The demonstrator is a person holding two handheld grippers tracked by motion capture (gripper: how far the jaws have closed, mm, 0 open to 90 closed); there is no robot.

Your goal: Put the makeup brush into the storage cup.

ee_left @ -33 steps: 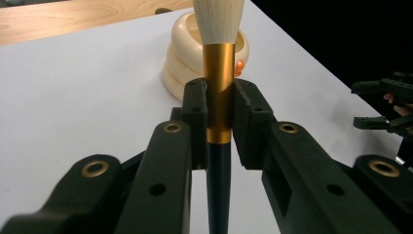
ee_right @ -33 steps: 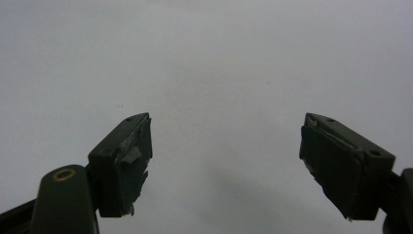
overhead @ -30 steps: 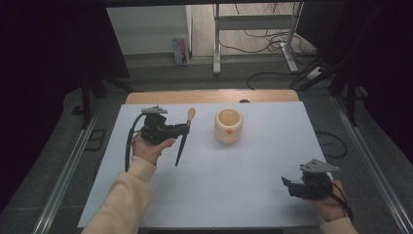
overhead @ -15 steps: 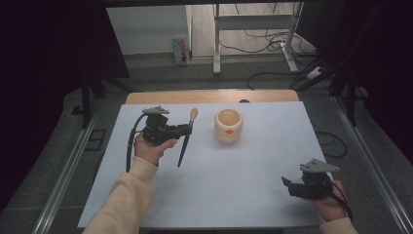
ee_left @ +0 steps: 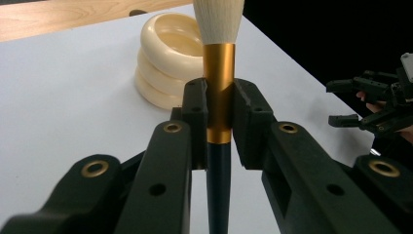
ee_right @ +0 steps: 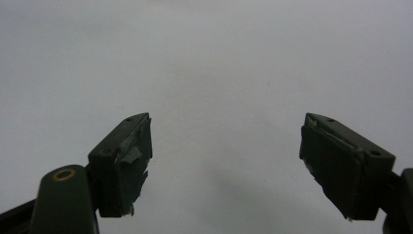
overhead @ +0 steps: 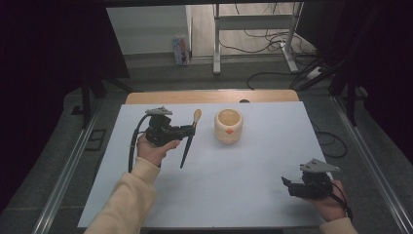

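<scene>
The left hand-held gripper (overhead: 187, 130) was clenched on a brush (overhead: 189, 141), its pads pressing the gold ferrule just below the pale bristles. It held the brush above the desk (overhead: 253, 170) toward the far left corner, the dark handle slanting down toward the near edge. A cream holder (overhead: 229, 126) stood just beside it. The right hand-held gripper (overhead: 287, 185) rested released near the near right corner.

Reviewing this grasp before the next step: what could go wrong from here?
1. The left hand-held gripper clamps the dark-handled brush with gold ferrule and white bristles on its smooth, round ferrule; it might slip or pivot.
2. The cream ribbed round holder looks light; a bump from the brush may shift it.
3. The right hand-held gripper is open, far away, so unable to steady it.
</scene>
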